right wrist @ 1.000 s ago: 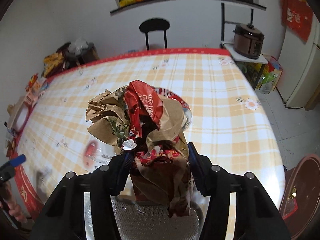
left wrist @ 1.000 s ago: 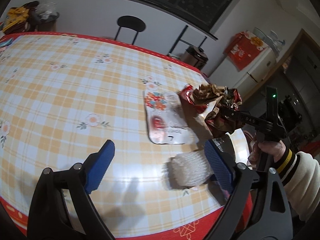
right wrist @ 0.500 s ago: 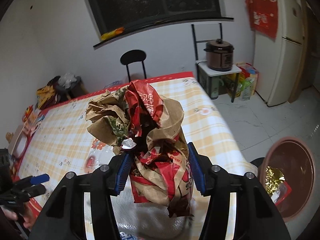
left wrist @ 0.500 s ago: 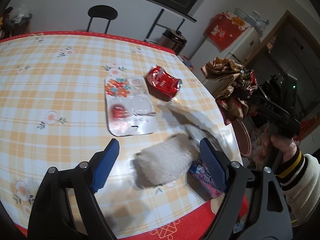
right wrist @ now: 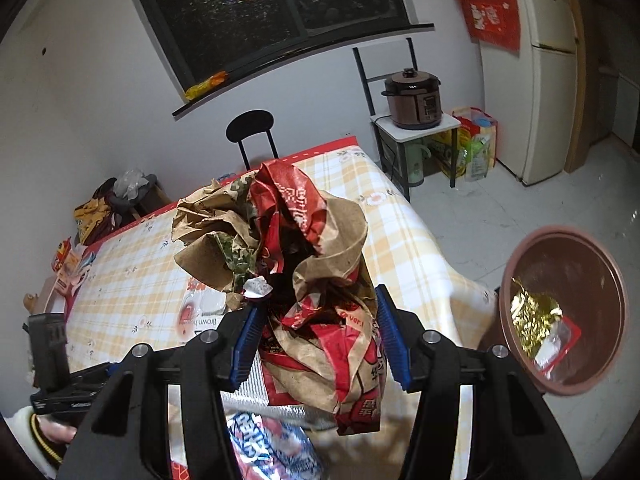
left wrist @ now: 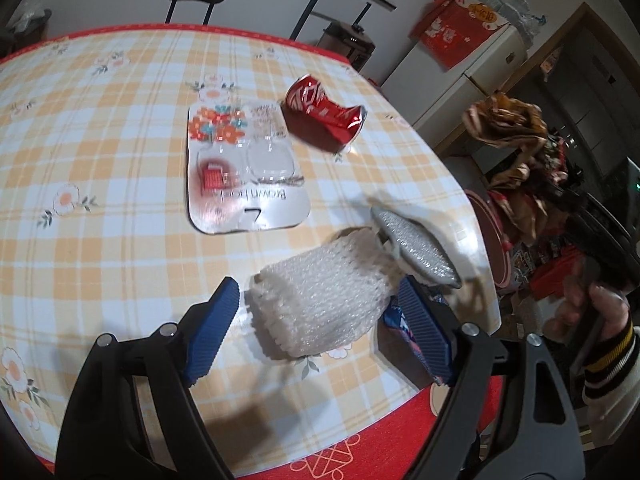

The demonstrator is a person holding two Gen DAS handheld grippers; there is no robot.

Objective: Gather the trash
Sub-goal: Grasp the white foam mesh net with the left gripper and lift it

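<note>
My right gripper [right wrist: 316, 340] is shut on a crumpled brown and red paper bag [right wrist: 312, 280], held off the table's right edge; the bag also shows in the left wrist view [left wrist: 516, 148]. A brown trash bin [right wrist: 568, 312] with gold and red wrappers inside stands on the floor, right of the bag. My left gripper [left wrist: 320, 332] is open, its fingers on either side of a white foam net sleeve [left wrist: 320, 300] on the table. A crushed red can [left wrist: 324, 110], a flat blister pack [left wrist: 240, 168] and a silver wrapper [left wrist: 416, 248] lie beyond it.
The checked tablecloth [left wrist: 100, 160] has a red border. A blue and white snack wrapper [right wrist: 272, 448] lies at the near table corner. A black chair [right wrist: 252, 132] stands at the far side. A rice cooker [right wrist: 414, 98] on a stand and a fridge [right wrist: 548, 72] stand to the right.
My right gripper has carried the paper bag off the table to the right, toward the bin. My left gripper has moved right and closer, so that it straddles the foam sleeve.
</note>
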